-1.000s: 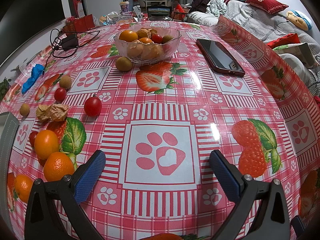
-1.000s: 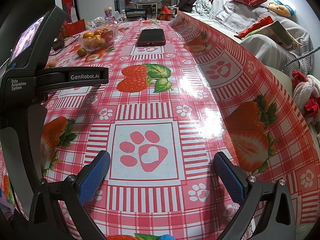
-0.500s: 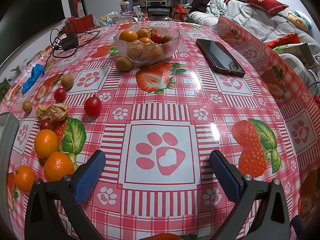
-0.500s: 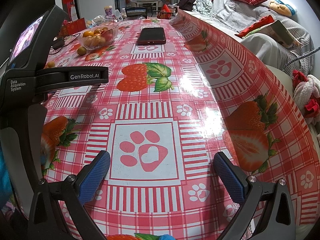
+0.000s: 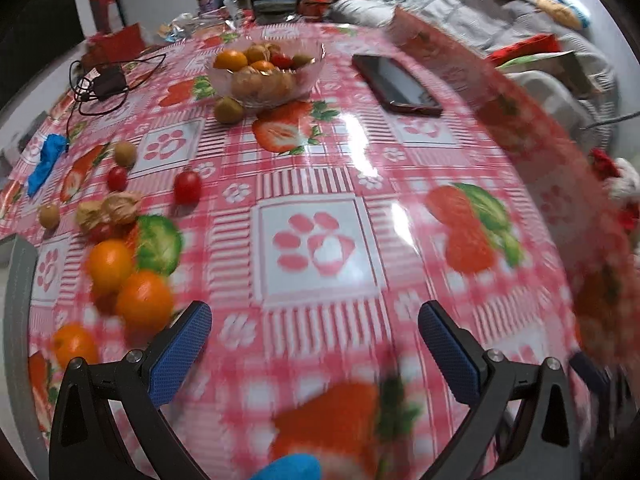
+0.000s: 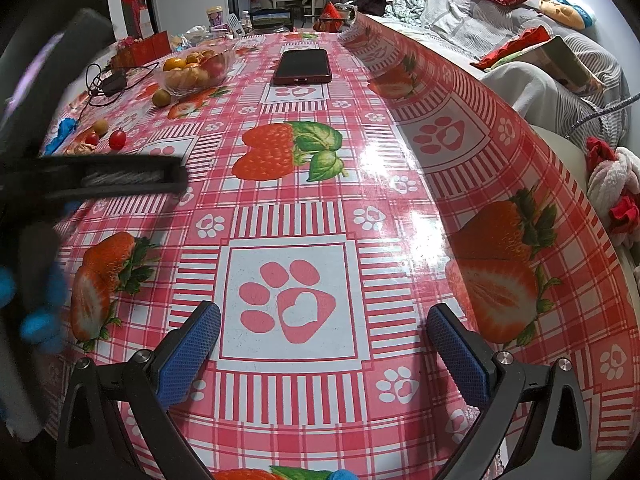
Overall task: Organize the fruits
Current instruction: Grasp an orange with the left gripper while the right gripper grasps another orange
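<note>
Both grippers hang over the table with nothing between their blue pads. The left gripper has its fingers spread wide above a paw-print square of the red checked cloth, and its view is smeared with motion blur. The right gripper is likewise spread wide over another paw print. The glass bowl stands at the far side of the table, filled with oranges and other fruit, and a brown round fruit lies just beside its near rim. Loose fruit sits on the left part of the table: three oranges close together near the left gripper's left finger, a red tomato, a smaller red one, two small brown fruits, and some papery husks. A phone lies face up to the right of the bowl. A black cable and charger rest to the left of the bowl.
</note>
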